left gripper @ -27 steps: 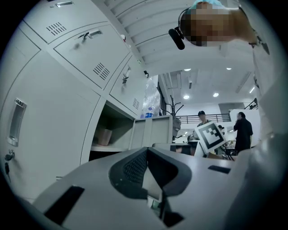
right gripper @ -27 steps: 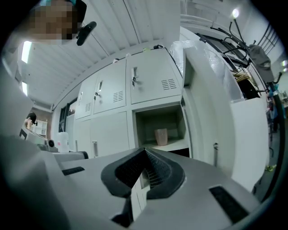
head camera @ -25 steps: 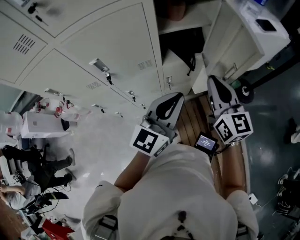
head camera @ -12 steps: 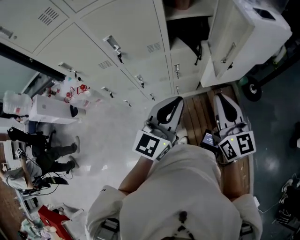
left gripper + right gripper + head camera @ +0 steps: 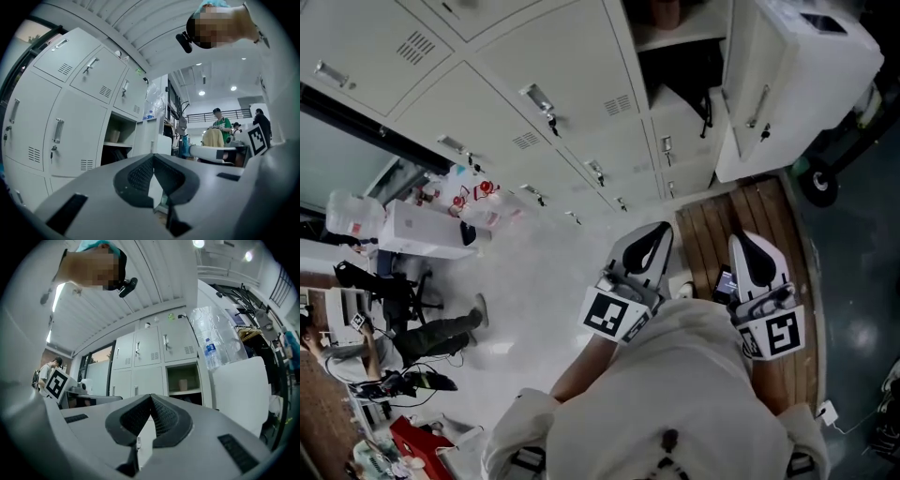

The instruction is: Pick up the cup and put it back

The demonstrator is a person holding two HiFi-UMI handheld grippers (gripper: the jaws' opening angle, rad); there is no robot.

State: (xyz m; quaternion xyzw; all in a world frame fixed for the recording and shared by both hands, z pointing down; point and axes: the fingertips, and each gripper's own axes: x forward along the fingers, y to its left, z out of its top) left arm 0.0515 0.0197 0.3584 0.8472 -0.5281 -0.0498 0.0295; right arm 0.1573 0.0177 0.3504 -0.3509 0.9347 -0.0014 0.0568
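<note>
The person stands facing a bank of white metal lockers (image 5: 534, 84), with both tools held low and close to the body. The left gripper (image 5: 659, 231) has its two jaws pressed together at the tips, with nothing caught between them. The right gripper (image 5: 744, 242) is clenched the same way and is also empty.

The small tan cup (image 5: 183, 384) sits upright on the shelf of the one open locker compartment (image 5: 183, 378), straight ahead of both grippers and well apart from them. That compartment's white door (image 5: 750, 94) hangs swung out to the right. A clear plastic water bottle (image 5: 210, 354) stands up on top of the lockers, right of the open compartment. Brown wooden slats (image 5: 712, 234) cover the floor under the grippers.
</note>
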